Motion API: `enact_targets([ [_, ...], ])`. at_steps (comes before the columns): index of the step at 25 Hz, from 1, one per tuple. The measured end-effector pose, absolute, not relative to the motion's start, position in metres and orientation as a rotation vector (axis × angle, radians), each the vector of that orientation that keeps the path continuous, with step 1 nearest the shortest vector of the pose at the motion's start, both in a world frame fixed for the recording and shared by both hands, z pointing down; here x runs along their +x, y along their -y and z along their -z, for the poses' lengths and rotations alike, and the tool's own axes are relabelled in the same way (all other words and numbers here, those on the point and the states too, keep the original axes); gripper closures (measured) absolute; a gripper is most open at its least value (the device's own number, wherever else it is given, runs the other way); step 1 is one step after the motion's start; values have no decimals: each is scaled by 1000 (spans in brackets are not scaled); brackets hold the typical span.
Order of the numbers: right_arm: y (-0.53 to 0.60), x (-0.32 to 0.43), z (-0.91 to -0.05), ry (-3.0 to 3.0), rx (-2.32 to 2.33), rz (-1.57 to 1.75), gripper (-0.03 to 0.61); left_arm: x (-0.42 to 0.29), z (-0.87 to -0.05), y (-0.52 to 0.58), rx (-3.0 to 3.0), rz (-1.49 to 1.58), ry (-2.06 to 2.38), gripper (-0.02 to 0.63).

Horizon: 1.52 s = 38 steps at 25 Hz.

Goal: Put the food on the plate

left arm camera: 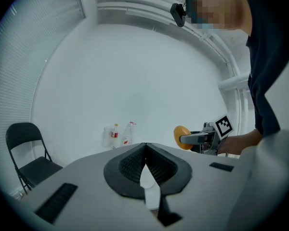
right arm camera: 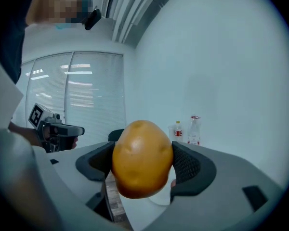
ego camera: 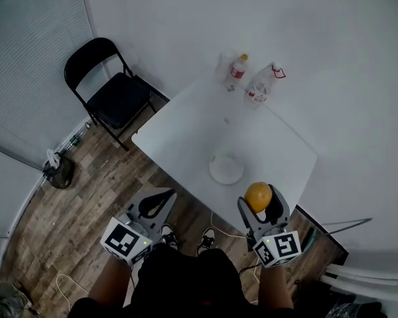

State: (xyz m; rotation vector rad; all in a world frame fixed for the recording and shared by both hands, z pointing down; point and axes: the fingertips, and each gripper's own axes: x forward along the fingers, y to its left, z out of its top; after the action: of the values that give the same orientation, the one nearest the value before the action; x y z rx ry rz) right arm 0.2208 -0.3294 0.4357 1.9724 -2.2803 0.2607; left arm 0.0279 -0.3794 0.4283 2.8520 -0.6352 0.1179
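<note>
Yellow-brown and smooth, the potato [right arm camera: 142,158] sits clamped in the right gripper [ego camera: 260,205]. Its jaws are spread about as wide as the potato, with a dark ribbed pad pressed to either side. In the head view this pair is at lower centre-right, by the near edge of the white table [ego camera: 186,128]. The potato is in the air, just to the lower right of the plate [ego camera: 226,167] and not touching it. The plate is small, round and white, and it lies flat on the table near that same edge.

The left gripper [ego camera: 156,204] is at lower left of the head view, off the table and over the wood-plank floor [ego camera: 86,197]. In its own view the jaws meet at the tips with nothing between them.

At the table's far corner, top centre of the head view, three containers stand close together. One is a clear cup [ego camera: 224,63], one a small bottle with a red label [ego camera: 237,67], and one a taller clear bottle [ego camera: 259,88] with red at its neck. I cannot tell from here what any of them holds.

A black folding chair [ego camera: 113,91] stands at upper left, just off the table's corner. A dark bag [ego camera: 58,169] slumps on the floor at the left edge, well apart from the table.
</note>
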Motion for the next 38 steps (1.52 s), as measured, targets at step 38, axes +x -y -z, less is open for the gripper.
enact_targets([
  [38, 491, 278, -727, 1891, 1492, -609, 195, 72, -485, 414, 2627, -334, 866, 594],
])
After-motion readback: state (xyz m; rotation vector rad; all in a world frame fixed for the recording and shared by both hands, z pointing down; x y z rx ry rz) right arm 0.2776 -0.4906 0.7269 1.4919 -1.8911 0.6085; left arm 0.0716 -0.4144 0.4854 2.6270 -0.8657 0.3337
